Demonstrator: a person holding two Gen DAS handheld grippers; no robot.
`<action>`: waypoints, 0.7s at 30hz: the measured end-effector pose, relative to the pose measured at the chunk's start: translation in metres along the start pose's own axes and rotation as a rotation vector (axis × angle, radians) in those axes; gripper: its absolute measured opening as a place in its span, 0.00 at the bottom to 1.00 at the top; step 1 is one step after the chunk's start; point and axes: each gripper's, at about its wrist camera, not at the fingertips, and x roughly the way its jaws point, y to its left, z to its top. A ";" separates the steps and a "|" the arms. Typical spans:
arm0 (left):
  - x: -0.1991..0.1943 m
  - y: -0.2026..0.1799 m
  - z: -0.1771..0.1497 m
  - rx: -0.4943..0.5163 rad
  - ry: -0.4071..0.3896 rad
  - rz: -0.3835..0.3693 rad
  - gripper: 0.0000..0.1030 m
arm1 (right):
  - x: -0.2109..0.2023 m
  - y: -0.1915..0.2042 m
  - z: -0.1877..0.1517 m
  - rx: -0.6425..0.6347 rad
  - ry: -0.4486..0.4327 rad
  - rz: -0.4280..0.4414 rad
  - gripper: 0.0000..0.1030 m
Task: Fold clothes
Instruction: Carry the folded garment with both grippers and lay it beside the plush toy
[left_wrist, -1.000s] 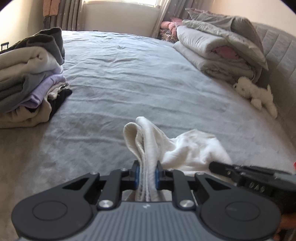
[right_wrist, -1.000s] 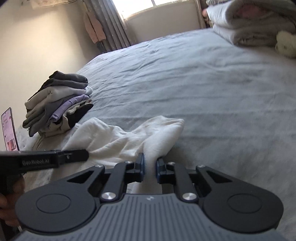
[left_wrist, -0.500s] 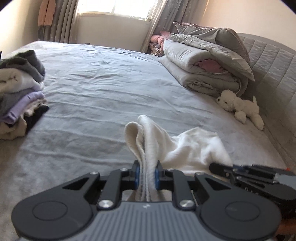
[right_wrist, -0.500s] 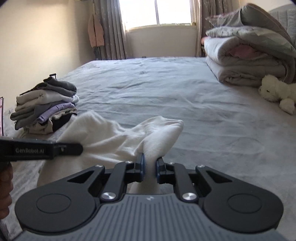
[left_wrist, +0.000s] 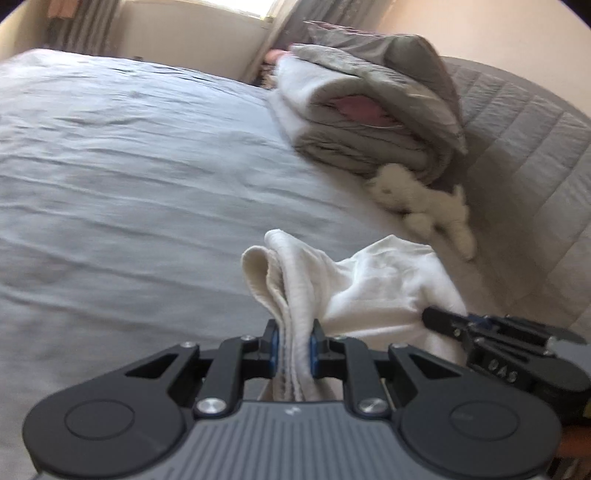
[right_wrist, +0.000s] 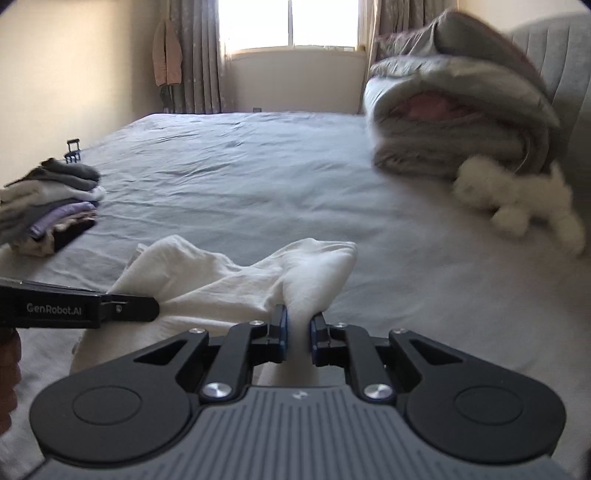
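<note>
Both claws clamped on a white garment above the bed

Clearly, the left claw (left_wrist: 291, 345) is clenched on a bunched, layered edge of the white garment (left_wrist: 373, 284), whose fold stands up between the blue-lined pads and rises in a rounded loop just ahead of them. From that grip the cloth runs to the right, where the right claw (right_wrist: 298, 330) pinches another gathered corner of it; the fabric bulges up above those fingers too. Between the two grips the garment sags in a shallow dip and drapes down toward the grey bed sheet (right_wrist: 240, 177), with its lower part lying crumpled on the sheet near the camera.

Seen from the right wrist, the left tool comes in from the left edge as a dark bar with lettering, its tip meeting the cloth. From the left wrist, the right tool shows at the lower right, partly behind the garment.

A stack of folded clothes (right_wrist: 48, 203) in grey, cream and lilac sits on the left part of the bed, well apart from the garment. On the far right, a folded grey duvet (left_wrist: 373, 118) lies against the padded headboard (left_wrist: 524, 155), and a white plush toy (left_wrist: 421, 199) rests just beside it on the sheet. Behind the bed are a bright window (right_wrist: 288, 22) and curtains (right_wrist: 192, 55). Much of the background is blurred.
</note>
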 end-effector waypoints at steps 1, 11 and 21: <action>0.010 -0.017 0.000 0.005 0.005 -0.018 0.15 | -0.001 -0.013 0.001 -0.015 -0.003 -0.014 0.13; 0.142 -0.163 -0.030 -0.027 0.099 -0.172 0.15 | -0.009 -0.177 -0.025 -0.023 0.000 -0.280 0.13; 0.233 -0.214 -0.044 -0.269 0.187 -0.202 0.17 | 0.024 -0.258 -0.034 -0.175 0.052 -0.573 0.15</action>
